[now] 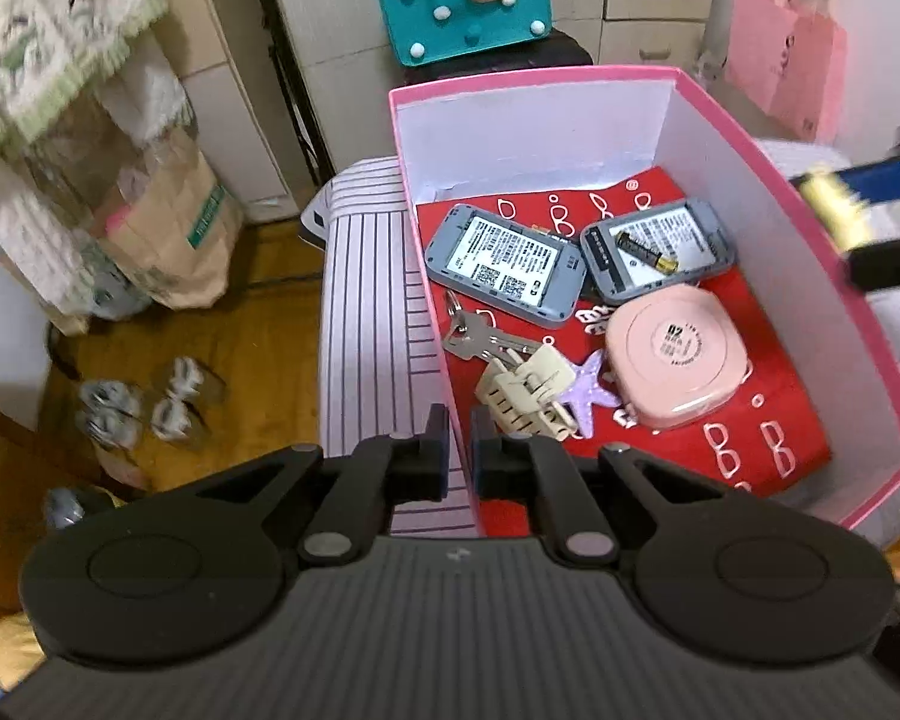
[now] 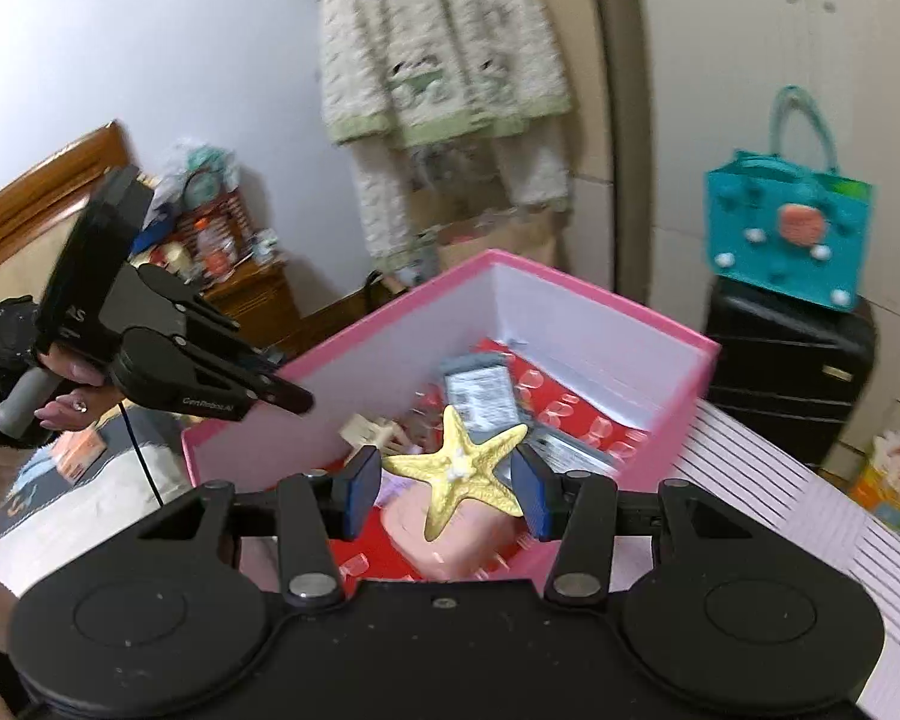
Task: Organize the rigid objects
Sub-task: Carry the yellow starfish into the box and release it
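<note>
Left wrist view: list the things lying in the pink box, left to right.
Keys → cream plug adapter → purple starfish → pink round case. The two grey devices at the back overlap that order, so I leave them out.

Teal felt bag (image 2: 792, 228) on black suitcase (image 2: 789, 372); pale fleece garment (image 2: 444, 42) hanging — pink paper bag (image 1: 789, 69) on wall; brown paper sack (image 1: 168, 222) on wooden floor (image 1: 258, 360).

We take the box (image 1: 720, 138) as our landmark. In it lie 2 flat devices (image 1: 504, 261) side by side toward its far wall, a battery (image 1: 648, 252) on the right one. Nearer than them lie keys (image 1: 480, 339), a plug adapter (image 1: 525, 396), a small starfish (image 1: 588, 396) and a rounded case (image 1: 675, 354) to the right. A larger starfish (image 2: 462, 468) hangs above the box. Behind the box a bag (image 1: 462, 6) sits on a suitcase (image 2: 786, 372).
</note>
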`<state>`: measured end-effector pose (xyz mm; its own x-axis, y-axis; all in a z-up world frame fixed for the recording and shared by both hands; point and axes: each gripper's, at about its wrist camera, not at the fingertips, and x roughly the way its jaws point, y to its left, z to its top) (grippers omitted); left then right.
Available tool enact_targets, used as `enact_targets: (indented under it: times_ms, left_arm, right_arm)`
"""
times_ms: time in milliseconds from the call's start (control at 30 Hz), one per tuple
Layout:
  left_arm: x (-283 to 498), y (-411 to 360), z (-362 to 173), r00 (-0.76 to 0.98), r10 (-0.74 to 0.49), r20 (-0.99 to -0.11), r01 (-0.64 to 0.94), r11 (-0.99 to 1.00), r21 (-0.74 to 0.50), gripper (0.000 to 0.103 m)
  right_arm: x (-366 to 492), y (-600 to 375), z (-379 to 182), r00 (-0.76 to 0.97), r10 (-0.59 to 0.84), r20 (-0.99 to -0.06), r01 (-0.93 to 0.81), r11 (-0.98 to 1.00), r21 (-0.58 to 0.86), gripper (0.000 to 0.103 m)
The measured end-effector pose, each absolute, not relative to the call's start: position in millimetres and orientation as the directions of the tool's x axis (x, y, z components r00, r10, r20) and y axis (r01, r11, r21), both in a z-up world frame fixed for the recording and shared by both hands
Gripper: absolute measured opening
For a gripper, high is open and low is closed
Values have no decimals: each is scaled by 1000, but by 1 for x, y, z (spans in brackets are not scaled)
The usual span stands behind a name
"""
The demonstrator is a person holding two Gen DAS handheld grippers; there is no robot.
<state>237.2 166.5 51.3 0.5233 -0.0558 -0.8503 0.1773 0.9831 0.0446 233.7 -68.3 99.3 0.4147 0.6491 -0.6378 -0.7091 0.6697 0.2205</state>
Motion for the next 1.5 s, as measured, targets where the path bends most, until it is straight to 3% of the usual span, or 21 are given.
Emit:
enact_targets:
  times_ms: [167,433,633,833,933,1067,1333,1500]
  left_arm:
    - [231,160,48,555,-33,-831,182,980,83,6]
    - [230,168,48,561,-67,-825,167,985,33,7]
    - [229,167,47,565,-78,-821,162,987,17,7]
    - [230,168,47,564,-75,-822,163,986,22,7]
    - [230,167,47,566,-72,-821,156,988,21,7]
    - [231,169,47,557,-82,-826,146,989,0,7]
    - [231,169,46,560,-77,-825,137,991,1,7]
    - [231,162,44,572,-47,-819,140,989,41,7]
  right_arm:
    - [275,-25,77,324,638,-698,-711,651,265,53]
    - [311,27,50,287,535,-795,-729,660,181,54]
    - [330,47,51,302,484,-821,-747,655,111,54]
    - [352,50,38,259,464,-847,-723,674,148,54]
    - [346,45,42,269,491,-828,-714,679,171,54]
    - [339,30,50,280,541,-793,-688,689,227,64]
    - [296,-62,90,343,621,-705,-631,708,317,64]
    - [250,-131,101,482,598,-640,-572,768,287,64]
